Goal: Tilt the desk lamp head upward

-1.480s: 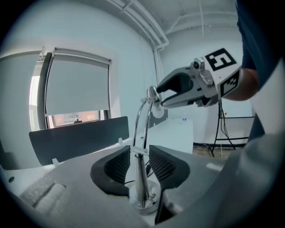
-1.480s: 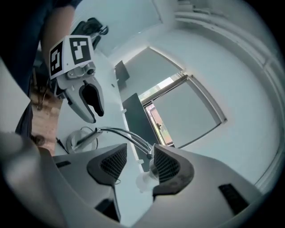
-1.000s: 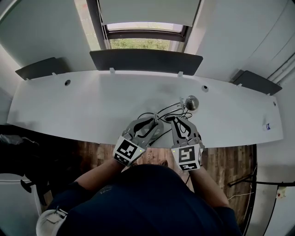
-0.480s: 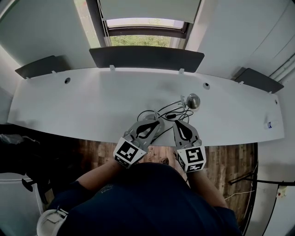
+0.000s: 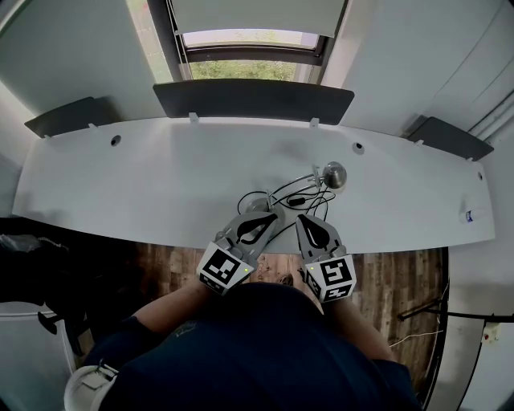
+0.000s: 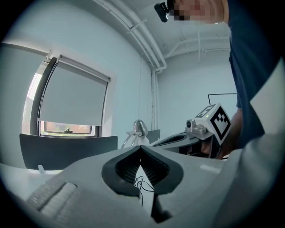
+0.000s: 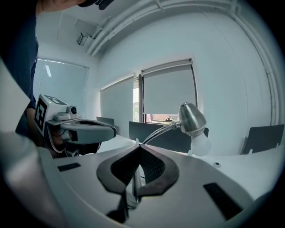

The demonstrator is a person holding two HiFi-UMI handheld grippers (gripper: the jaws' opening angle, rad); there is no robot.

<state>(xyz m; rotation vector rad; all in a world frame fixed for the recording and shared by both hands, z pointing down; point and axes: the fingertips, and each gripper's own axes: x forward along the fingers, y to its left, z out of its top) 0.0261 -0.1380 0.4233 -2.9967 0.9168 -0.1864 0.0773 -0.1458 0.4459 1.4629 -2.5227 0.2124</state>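
Note:
A small desk lamp with a metal head (image 5: 334, 174) and thin wire arms (image 5: 293, 189) stands near the front of the white desk (image 5: 161, 185), its black cord (image 5: 255, 197) looped beside it. In the right gripper view the lamp head (image 7: 191, 117) points down to the right with a white bulb (image 7: 201, 144) under it. It also shows far off in the left gripper view, where the lamp head (image 6: 139, 128) rises above the jaws. My left gripper (image 5: 271, 215) and right gripper (image 5: 299, 219) sit side by side at the desk's front edge, short of the lamp. Both are shut with nothing between the jaws.
Dark partition panels (image 5: 253, 99) line the desk's far edge, with a window and lowered blind (image 5: 253, 20) behind. A small object (image 5: 471, 215) lies at the desk's right end. Wooden floor (image 5: 393, 281) shows below the front edge.
Both grippers' jaws have closed from open to shut. The right gripper has drawn back slightly toward the desk's front edge. The lamp has not moved.

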